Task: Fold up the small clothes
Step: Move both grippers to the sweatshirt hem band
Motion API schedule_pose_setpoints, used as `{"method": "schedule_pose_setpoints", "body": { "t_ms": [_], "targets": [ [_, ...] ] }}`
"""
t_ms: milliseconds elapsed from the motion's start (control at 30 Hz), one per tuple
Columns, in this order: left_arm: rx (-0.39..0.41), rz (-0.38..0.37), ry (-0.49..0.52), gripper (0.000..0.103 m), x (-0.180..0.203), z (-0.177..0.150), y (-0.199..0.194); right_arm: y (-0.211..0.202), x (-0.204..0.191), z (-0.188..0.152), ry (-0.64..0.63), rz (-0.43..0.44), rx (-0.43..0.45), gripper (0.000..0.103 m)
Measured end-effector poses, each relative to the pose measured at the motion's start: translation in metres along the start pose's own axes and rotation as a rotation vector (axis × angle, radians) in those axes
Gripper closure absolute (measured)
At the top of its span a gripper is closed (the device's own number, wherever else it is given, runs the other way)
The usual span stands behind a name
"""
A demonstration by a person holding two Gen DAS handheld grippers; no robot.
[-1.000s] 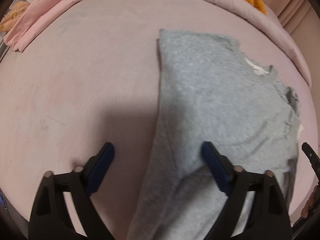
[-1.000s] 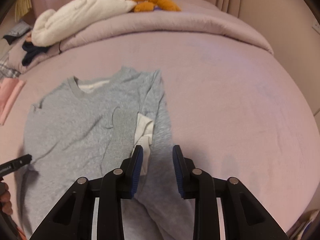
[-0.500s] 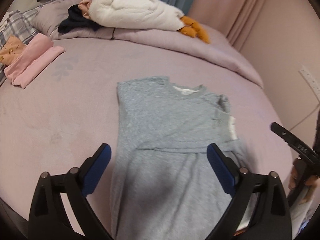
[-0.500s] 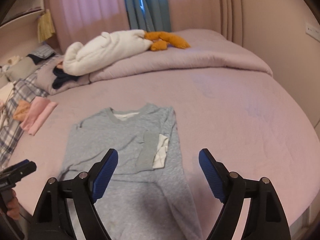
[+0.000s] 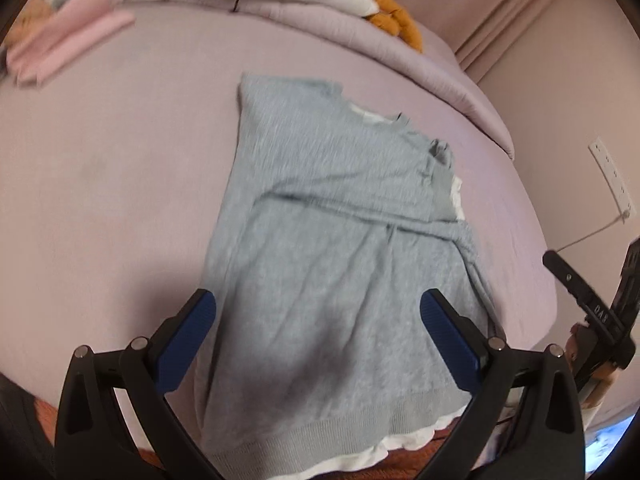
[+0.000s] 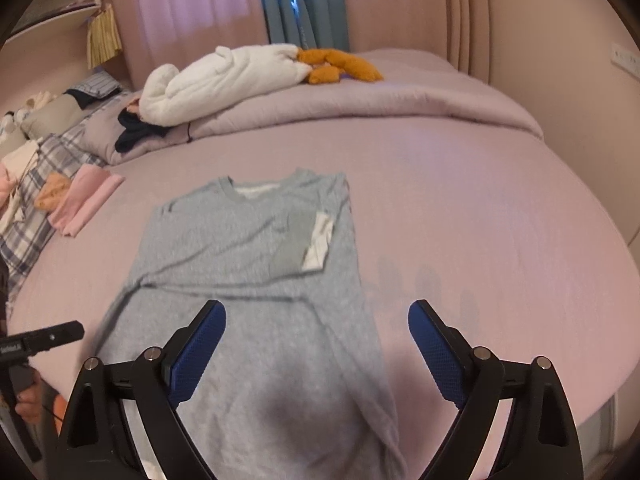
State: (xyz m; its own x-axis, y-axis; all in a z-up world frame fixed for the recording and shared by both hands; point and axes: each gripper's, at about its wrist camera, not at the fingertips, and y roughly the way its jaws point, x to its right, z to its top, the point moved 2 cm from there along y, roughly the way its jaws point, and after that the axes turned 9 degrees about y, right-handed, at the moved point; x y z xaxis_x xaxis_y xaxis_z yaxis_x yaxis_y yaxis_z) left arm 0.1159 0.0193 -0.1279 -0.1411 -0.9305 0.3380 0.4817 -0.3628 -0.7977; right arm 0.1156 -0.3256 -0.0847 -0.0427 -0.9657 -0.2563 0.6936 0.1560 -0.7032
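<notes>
A grey sweatshirt (image 5: pixel 340 200) lies flat on the lilac bed (image 5: pixel 120 184), neckline away from me, hem at the near edge. Its sleeves are folded in across the chest, and a white cuff (image 6: pixel 318 240) shows. My left gripper (image 5: pixel 317 300) hovers above the lower body of the sweatshirt (image 6: pixel 240 248); its jaws are opening wide and nothing is between the pads. My right gripper (image 6: pixel 316 307) hovers over the garment's right edge, its jaws also opening, with nothing held. One of the right gripper's fingers (image 5: pixel 568 276) shows at the right edge of the left wrist view.
Folded pink clothes (image 6: pixel 86 204) lie at the left of the bed beside a plaid cloth (image 6: pixel 28 216). A rolled lilac comforter (image 6: pixel 400 100) crosses the far side, with a white bundle (image 6: pixel 224 80) and an orange plush toy (image 6: pixel 340 64) on it. The wall (image 5: pixel 580 100) is to the right.
Both grippers have drawn back and up from the sweatshirt. The right jaws went from a narrow gap over the sleeve to wide open. The left jaws widened a little.
</notes>
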Motion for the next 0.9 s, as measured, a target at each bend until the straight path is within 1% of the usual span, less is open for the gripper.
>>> {"method": "schedule_pose_setpoints", "body": {
  "t_ms": [67, 267, 467, 567, 667, 800, 900],
  "targets": [
    [-0.010, 0.006, -0.019, 0.001, -0.004, -0.007, 0.002, 0.001, 0.006, -0.008, 0.017, 0.002, -0.024, 0.011],
    [-0.037, 0.016, -0.027, 0.001, -0.010, -0.023, 0.000, 0.000, 0.028, -0.031, 0.072, -0.006, -0.070, 0.011],
    [-0.098, 0.014, -0.076, 0.003, -0.022, -0.049, 0.008, 0.010, 0.049, -0.059, 0.128, 0.006, -0.184, 0.011],
    [-0.132, 0.009, -0.085, 0.005, -0.027, -0.062, 0.011, 0.010, 0.057, -0.072, 0.145, 0.004, -0.217, 0.011],
    [-0.136, 0.033, -0.089, 0.008, -0.030, -0.069, 0.011, 0.007, 0.065, -0.085, 0.170, 0.007, -0.235, 0.011],
    [-0.139, 0.011, -0.093, 0.011, -0.032, -0.079, 0.011, 0.007, 0.074, -0.098, 0.209, 0.020, -0.269, 0.011],
    [-0.126, 0.003, -0.078, 0.011, -0.030, -0.085, 0.010, 0.008, 0.076, -0.106, 0.218, 0.028, -0.289, 0.013]
  ]
}}
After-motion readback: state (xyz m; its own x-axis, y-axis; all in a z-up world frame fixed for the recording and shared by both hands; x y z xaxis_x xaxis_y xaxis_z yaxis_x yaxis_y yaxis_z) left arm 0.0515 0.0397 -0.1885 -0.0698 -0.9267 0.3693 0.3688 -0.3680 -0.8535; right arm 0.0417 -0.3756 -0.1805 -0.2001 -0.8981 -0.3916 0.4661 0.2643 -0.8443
